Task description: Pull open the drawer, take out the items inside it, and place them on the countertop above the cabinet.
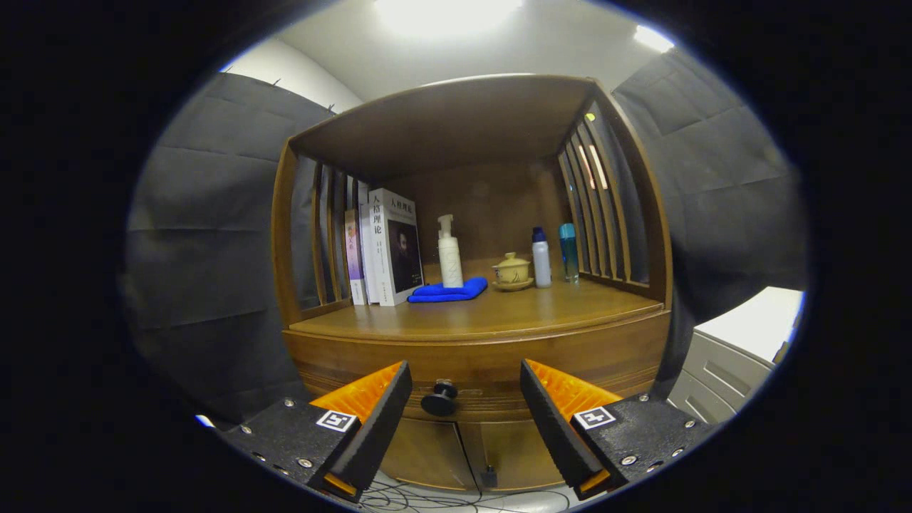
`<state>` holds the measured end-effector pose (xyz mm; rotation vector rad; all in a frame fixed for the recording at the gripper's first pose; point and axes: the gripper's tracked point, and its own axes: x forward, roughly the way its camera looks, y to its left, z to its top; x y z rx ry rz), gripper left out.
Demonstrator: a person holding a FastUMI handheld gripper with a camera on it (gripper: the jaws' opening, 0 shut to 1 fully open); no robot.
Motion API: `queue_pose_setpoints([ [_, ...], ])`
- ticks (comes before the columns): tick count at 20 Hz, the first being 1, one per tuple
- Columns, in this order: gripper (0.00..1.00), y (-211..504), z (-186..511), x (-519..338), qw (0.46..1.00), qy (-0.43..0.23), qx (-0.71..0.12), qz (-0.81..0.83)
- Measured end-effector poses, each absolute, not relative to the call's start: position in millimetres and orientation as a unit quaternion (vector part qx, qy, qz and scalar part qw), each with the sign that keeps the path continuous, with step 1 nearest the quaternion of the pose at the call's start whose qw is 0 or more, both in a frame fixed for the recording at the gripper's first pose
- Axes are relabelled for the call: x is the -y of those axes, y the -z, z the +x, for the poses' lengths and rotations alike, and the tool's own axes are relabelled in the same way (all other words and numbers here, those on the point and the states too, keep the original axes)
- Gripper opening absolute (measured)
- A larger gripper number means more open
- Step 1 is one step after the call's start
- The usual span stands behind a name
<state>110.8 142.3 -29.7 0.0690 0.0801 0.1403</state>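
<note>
Between the spread fingers of the hand-held gripper sits the closed drawer's dark knob, apparently a little ahead; advance straight, close squarely on it, then pull level.

We see the gripper with its jaws spread wide, gripping nothing. The dark round knob of the closed drawer sits between them, touching neither. Above the drawer lies the wooden counter. At its far left, upright books stand against the slatted side. To their right, a folded blue cloth lies flat, with a white pump bottle at its far edge. Further right we see a lidded yellow cup on a saucer, a white bottle with a blue cap and a teal bottle.
</note>
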Motion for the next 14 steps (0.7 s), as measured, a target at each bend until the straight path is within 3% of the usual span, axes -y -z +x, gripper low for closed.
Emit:
queue_pose_setpoints([
  [10, 0.95, 92.9, 148.9, -173.7, 0.992, -0.074, -0.101, -0.003],
  [14, 0.85, 106.8, 158.2, -175.6, 0.991, -0.062, -0.117, -0.002],
])
